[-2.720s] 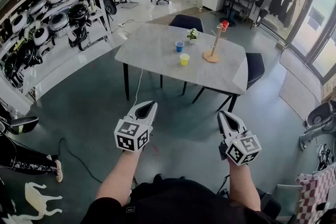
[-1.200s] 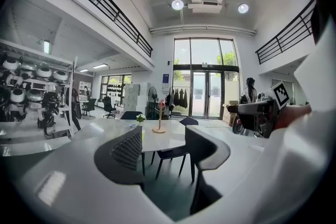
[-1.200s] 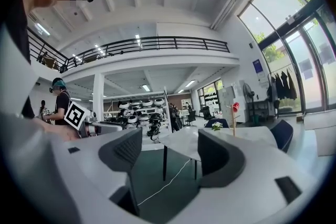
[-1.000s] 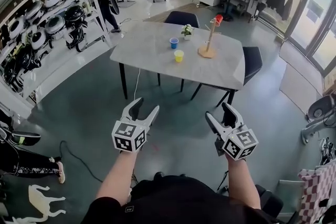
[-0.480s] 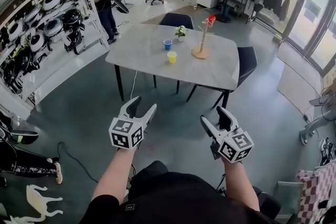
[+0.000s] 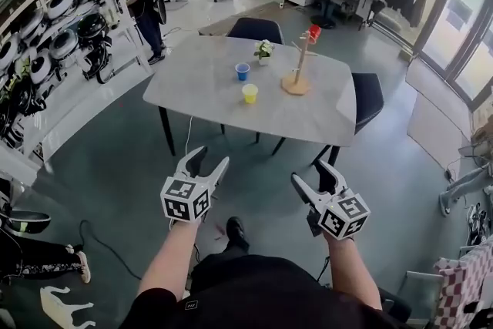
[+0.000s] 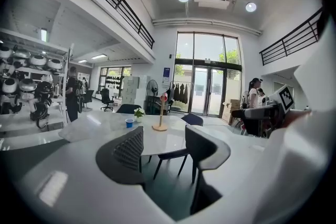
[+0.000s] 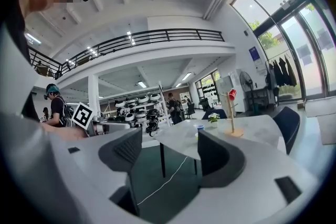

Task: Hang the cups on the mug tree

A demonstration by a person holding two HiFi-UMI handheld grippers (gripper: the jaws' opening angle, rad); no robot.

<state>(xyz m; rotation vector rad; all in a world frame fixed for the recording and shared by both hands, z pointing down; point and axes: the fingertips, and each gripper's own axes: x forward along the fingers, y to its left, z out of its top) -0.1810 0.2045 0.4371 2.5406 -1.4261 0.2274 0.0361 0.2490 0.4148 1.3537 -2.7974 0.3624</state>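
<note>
left gripper (image 6: pixel 208 158) jaws apart, nothing between. right gripper (image 6: pixel 310 173) likewise spread, empty. both held over the floor, well short of the table (image 6: pixel 208 100). on the table: mug tree (image 6: pixel 296 72) upright, red cup (image 6: pixel 313 32) hung near its top. blue cup (image 6: pixel 242 71) and yellow cup (image 6: pixel 249 93) standing left of the tree, apart from it. small plant (image 6: pixel 264 50) just behind the blue cup.

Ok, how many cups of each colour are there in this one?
red cup, on the mug tree: 1
blue cup, on the table: 1
yellow cup, on the table: 1
Total: 3 cups
</note>
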